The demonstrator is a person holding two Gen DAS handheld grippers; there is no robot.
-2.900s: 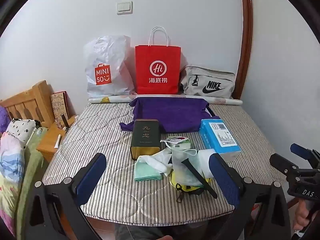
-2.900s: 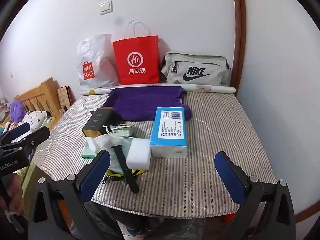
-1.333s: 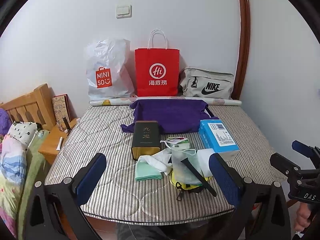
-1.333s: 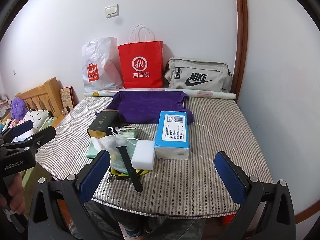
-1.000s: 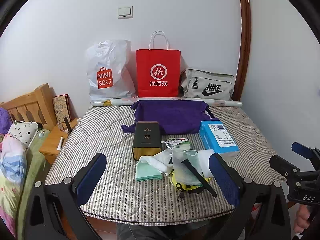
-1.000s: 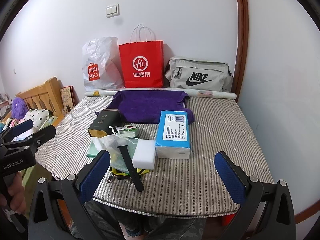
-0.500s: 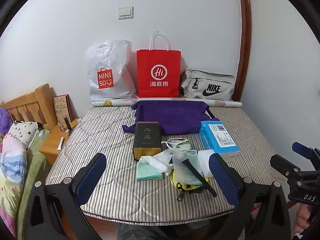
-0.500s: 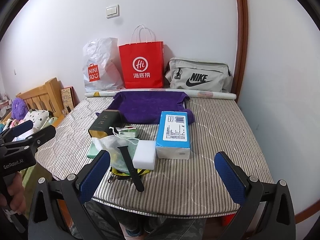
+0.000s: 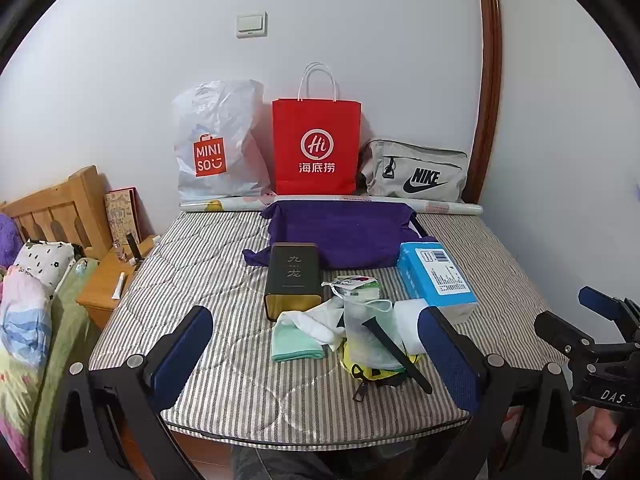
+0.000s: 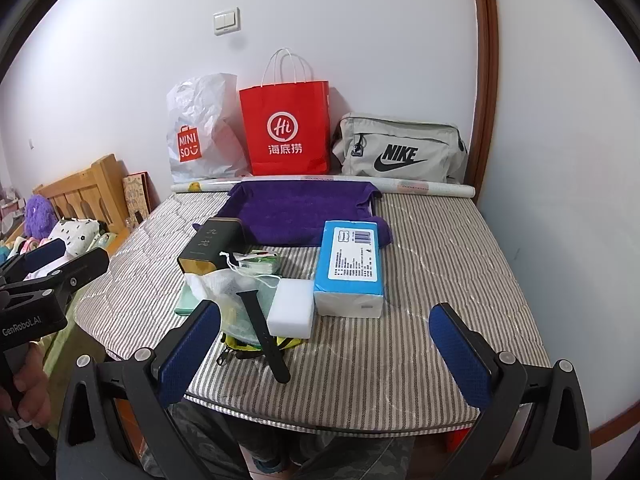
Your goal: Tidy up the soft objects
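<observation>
L gripper (image 9: 316, 350): blue-padded black claw, jaws spread wide, nothing betw them; held off near edge of striped grey-white quilted mattress (image 9: 192, 280).
R gripper (image 10: 324, 348): same build, jaws released wide, nothing held; also short of mattress edge, to the right of L.
Soft pile: near front edge, centre. Folded mint-green cloth (image 9: 294, 344) flat on mattress, white crumpled cloth (image 9: 326, 322) lapping its right side.
Mesh bag: pale drawstring pouch (image 9: 370, 334) on top of yellow-black item (image 9: 370, 372); black watch strap (image 10: 262, 330) lying diagonally across it.
Sponge: white foam block (image 10: 291, 307) touching the blue-white tissue pack (image 10: 352, 262).
Tin: dark rectangular tin w/ gold end (image 9: 294, 276) just behind the cloths.
Towel: purple cloth (image 9: 344, 232) spread at mid-mattress, behind tin & tissue pack.
Back wall: white plastic MINISO bag (image 9: 216, 148), red paper handle bag (image 9: 316, 146), grey Nike pouch (image 9: 416, 172), side by side.
</observation>
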